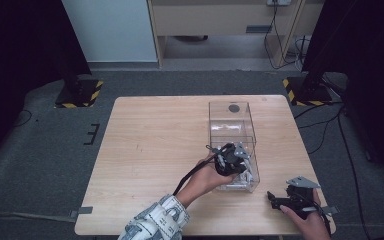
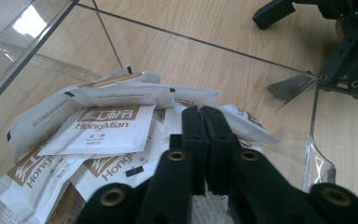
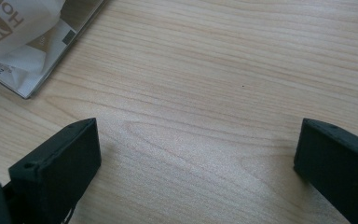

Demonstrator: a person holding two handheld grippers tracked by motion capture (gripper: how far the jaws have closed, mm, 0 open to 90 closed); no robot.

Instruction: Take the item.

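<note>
The counter [image 1: 155, 150] is pale wood with a fine straight grain; the box [image 1: 232, 125] on it is clear, with a dark round spot on its far end; the packets [image 2: 107, 130] inside are white, printed with brown lettering and small black marks — one brown panel carries white characters. Both the left hand-held gripper [image 2: 200, 112] and the right hand-held gripper [image 1: 275, 200] are matt black; the right bears a grey plate. The sleeve [image 1: 155, 222] is white with a dark scribbled pattern; the floor [image 1: 45, 150] is grey carpet — yellow-and-black hazard stripes edge the stand bases [image 1: 80, 95].
</note>
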